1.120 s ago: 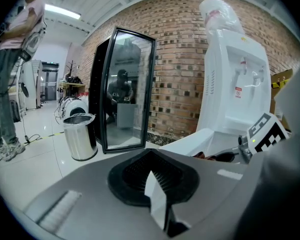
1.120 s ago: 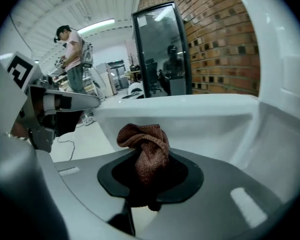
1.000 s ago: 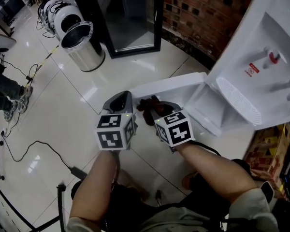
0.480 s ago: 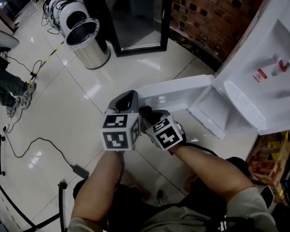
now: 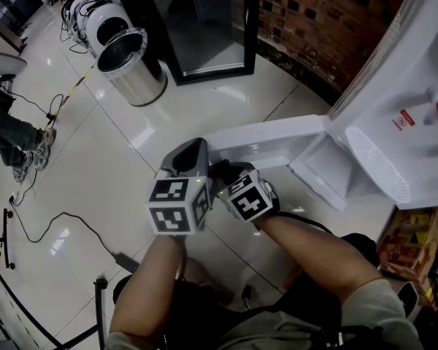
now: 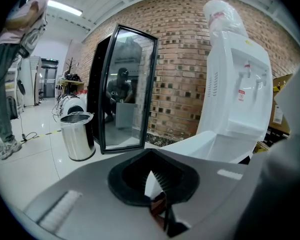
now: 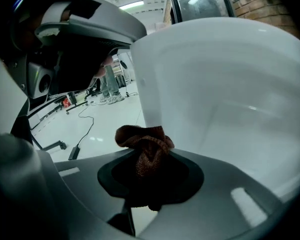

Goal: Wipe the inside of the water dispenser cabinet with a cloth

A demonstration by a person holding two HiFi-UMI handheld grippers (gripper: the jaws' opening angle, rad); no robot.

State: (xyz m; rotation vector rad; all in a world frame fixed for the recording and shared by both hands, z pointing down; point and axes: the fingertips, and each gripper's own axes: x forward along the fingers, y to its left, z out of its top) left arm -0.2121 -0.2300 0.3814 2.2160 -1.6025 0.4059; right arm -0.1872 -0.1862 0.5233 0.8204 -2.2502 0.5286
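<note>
The white water dispenser [image 5: 405, 79] stands at the right, its low cabinet [image 5: 323, 165] open. The white cabinet door [image 5: 266, 138] swings out toward me. My right gripper [image 5: 223, 172] is shut on a bunched dark-brown cloth [image 7: 144, 146], held close before the door's white face [image 7: 225, 79] near its free edge. My left gripper [image 5: 189, 156] hangs beside it on the left, shut and empty, with its fingertips [image 6: 155, 181] pressed together. In the left gripper view the dispenser [image 6: 235, 99] stands ahead to the right. The cabinet's inside is mostly hidden.
A steel waste bin [image 5: 130, 65] stands at the far left on the glossy tiled floor. A black glass-door fridge [image 5: 197, 20] is against the brick wall [image 5: 314, 20]. Black cables [image 5: 66, 228] trail on the floor at the left. A person's legs [image 5: 11, 141] are at the left edge.
My right gripper has sunk and drifted left with the cloth, nearer the left gripper and the door's free edge. The left gripper has hardly moved.
</note>
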